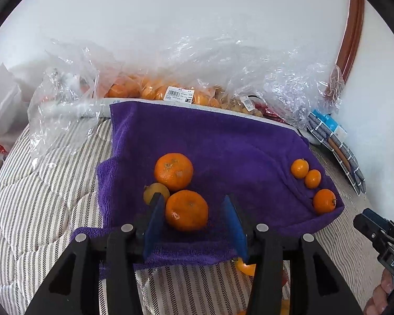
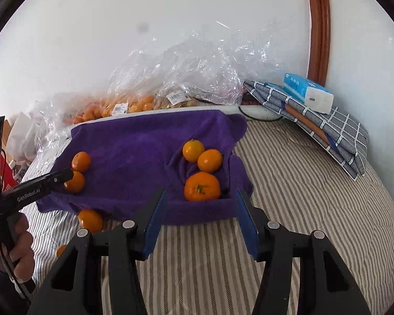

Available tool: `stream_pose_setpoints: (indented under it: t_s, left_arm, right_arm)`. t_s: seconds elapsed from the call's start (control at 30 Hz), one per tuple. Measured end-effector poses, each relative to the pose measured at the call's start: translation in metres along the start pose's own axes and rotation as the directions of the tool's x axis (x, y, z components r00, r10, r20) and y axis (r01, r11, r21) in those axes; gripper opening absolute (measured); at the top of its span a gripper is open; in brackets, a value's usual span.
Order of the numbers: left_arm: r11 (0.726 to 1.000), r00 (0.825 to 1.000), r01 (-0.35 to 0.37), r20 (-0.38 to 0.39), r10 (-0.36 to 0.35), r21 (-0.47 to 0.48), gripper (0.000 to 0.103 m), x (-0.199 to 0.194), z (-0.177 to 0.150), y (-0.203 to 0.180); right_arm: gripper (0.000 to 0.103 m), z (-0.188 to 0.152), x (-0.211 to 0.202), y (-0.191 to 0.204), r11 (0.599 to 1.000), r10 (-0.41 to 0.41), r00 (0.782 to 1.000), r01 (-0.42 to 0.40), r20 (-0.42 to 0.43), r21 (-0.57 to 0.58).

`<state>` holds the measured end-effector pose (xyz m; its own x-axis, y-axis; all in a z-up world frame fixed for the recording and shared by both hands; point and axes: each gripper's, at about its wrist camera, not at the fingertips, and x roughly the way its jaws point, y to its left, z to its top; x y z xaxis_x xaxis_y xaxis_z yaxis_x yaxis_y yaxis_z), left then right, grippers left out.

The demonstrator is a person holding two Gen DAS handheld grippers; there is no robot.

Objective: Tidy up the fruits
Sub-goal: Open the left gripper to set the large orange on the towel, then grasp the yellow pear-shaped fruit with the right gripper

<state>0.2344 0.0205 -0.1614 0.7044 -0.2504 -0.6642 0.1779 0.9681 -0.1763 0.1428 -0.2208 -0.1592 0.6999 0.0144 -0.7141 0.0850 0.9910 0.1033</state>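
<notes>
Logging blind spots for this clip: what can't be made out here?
- Left wrist view: yellowish fruit half hidden behind the left tool finger.
- Left wrist view: orange pieces under the purple towel edge, blocked by the tool frame.
- Both views: label print too small.

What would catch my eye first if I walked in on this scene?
Bright oranges on a purple towel spread over a striped bed: two big ones at its left, three smaller ones in a fold at its right. Behind the towel, crinkled clear bags of fruit line the white wall.
</notes>
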Motion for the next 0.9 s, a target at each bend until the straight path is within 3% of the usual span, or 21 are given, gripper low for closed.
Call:
stream_pose_setpoints:
  t_s: [0.13,0.27,0.6,0.77,0.9]
  left_arm:
    - [0.998,1.0,-0.021,0.015,0.02,0.058,0.048,-0.019,-0.011,-0.003]
    - [0.998,1.0,-0.028,-0.005,0.028,0.048,0.05,-0.038,-0.029,0.011]
    - [0.998,0.998,-0.053,-0.041,0.051,-0.042,0.05,-0.054,-0.063,0.049]
    - [0.991,0.997,-0.061,-0.046,0.056,-0.12,0.05,-0.053,-0.065,0.064]
    - [0.99,0.996,-0.083,-0.041,0.079,-0.112,0.05,-0.053,-0.067,0.062]
  right_arm:
    - [0.054,-0.018,-0.01,0.009,1.0,0.012,1.0,-0.012,-0.017,-0.003]
    - [0.054,-0.033,-0.018,0.022,0.999,0.034,0.999,-0.035,-0.024,-0.018]
    - [0.044,-0.071,-0.008,0.069,0.983,0.165,0.981,-0.172,-0.102,-0.058]
    - [0.041,-0.077,-0.008,0.093,0.977,0.174,0.981,-0.183,-0.09,-0.113]
    - [0.035,-0.076,-0.001,0.099,0.972,0.197,0.973,-0.21,-0.123,-0.108]
